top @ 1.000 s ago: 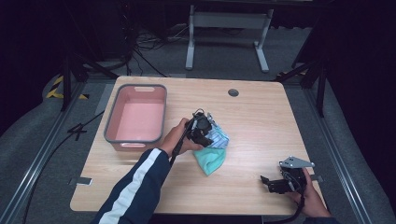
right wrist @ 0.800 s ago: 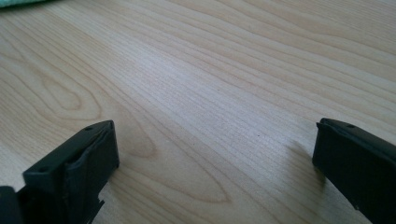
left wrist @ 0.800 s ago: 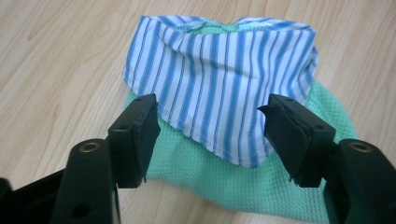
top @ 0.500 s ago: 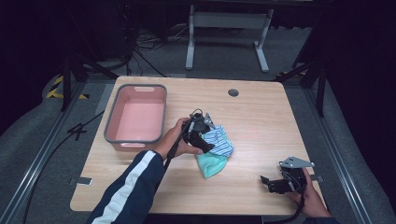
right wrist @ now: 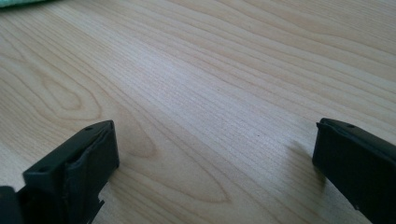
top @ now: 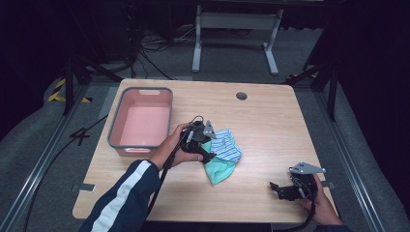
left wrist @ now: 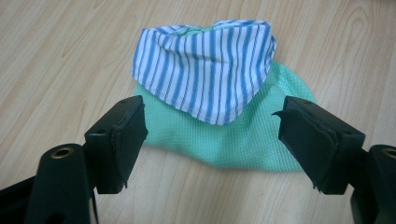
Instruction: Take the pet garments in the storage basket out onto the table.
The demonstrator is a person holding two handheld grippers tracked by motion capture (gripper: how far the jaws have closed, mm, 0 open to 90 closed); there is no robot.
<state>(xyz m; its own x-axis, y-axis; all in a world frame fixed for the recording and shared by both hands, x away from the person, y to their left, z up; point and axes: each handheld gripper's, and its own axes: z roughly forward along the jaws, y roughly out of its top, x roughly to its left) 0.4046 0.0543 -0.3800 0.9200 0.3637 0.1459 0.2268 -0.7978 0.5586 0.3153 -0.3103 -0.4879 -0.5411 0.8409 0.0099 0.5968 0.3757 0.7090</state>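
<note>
Left gripper view: our left gripper (left wrist: 212,123) has its jaws spread wide, nothing between them, and they straddle the near edge of the cloth pile. At 12 o'clock from the jaws lies the green mesh cloth (left wrist: 210,140), flat on the table (left wrist: 56,60). The blue-striped cloth (left wrist: 205,65) sits on top of it, pushed toward the far side, its lower point hanging over the green.

In the high view the left gripper (top: 205,150) is at the pile's 9 o'clock edge, touching or just short of it; we can't tell which. The striped cloth (top: 226,145) is at the gripper's 3 o'clock. The green cloth (top: 220,169) runs from under it toward 5 o'clock, so the pile's long axis goes roughly 11 to 5 on the table.

The pink tub (top: 140,123) sits at the gripper's 9 to 10 o'clock, near but apart from the hand.

Our right gripper (top: 283,189) is also open and empty, parked at the table's 5 o'clock corner, well apart from the pile. In the right gripper view it (right wrist: 215,154) faces bare wood.

Our call: left hand is far nearer. The grab is a straight push to 12 o'clock and a close on the green edge.
</note>
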